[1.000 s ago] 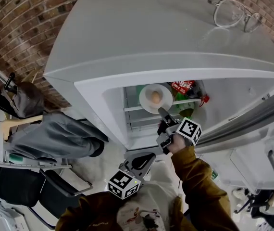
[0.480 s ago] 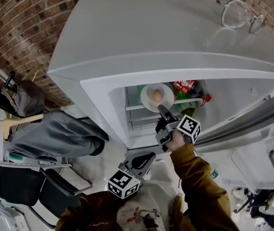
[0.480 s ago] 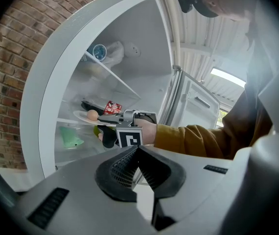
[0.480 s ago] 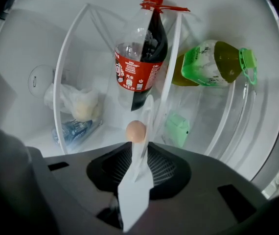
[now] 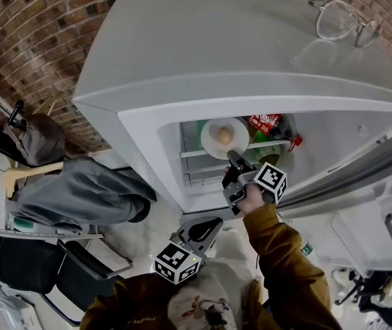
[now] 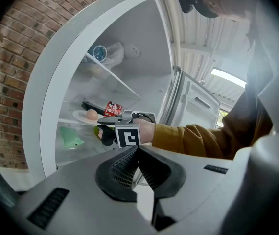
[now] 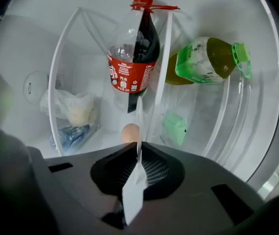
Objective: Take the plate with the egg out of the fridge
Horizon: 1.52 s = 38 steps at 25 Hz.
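Note:
A white plate (image 5: pixel 218 145) with a brown egg (image 5: pixel 223 137) rests on a glass shelf inside the open fridge (image 5: pixel 251 53). My right gripper (image 5: pixel 232 158) reaches in and is shut on the plate's near rim. In the right gripper view the plate (image 7: pixel 139 124) shows edge-on, clamped between the jaws of the right gripper (image 7: pixel 139 153), with the egg (image 7: pixel 128 132) just behind. My left gripper (image 5: pixel 201 232) hangs low in front of the fridge, shut and holding nothing. The left gripper view shows the plate (image 6: pixel 80 116), the egg (image 6: pixel 91 114) and the left gripper (image 6: pixel 138 152) with its jaws together.
A cola bottle (image 7: pixel 132 62) and a green-capped bottle (image 7: pixel 208 62) lie behind the plate. A green packet (image 7: pixel 175 129) and a plastic bag (image 7: pixel 76 109) sit on shelves. Glasses (image 5: pixel 340 20) lie on the fridge top. The door (image 5: pixel 361 177) stands open at right.
Almost nothing: the right gripper stays at the plate's rim, and the head view has shifted slightly. The left gripper has not moved.

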Tool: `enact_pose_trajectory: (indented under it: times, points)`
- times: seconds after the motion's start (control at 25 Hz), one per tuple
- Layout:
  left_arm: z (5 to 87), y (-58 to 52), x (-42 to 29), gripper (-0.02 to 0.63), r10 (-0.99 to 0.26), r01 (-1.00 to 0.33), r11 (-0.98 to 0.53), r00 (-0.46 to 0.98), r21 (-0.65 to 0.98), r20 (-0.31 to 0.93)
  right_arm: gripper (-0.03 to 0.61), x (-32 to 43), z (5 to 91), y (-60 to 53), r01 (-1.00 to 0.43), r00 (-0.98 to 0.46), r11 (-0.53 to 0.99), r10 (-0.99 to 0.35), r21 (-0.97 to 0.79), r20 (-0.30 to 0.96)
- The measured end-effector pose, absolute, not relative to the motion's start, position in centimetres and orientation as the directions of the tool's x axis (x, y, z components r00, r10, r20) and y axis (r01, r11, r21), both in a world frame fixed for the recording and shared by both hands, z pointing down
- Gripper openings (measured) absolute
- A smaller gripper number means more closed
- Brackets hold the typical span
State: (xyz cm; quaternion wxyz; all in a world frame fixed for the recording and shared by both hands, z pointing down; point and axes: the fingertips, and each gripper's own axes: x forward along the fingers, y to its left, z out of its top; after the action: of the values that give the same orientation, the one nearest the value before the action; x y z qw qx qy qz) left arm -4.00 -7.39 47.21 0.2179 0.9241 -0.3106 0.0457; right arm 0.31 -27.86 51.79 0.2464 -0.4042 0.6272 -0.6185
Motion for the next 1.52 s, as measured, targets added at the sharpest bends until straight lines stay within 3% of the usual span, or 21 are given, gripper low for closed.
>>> enact_pose_trajectory:
  times: [1.52]
  points:
    - [47.1, -6.5, -3.1, 0.008, -0.54, -0.581, -0.723, 0.813, 0.374, 0.218, 0.021, 2.5, 51.4, -25.1, -0.144, -0.56, -0.103, -0.811, -0.984, 0.167]
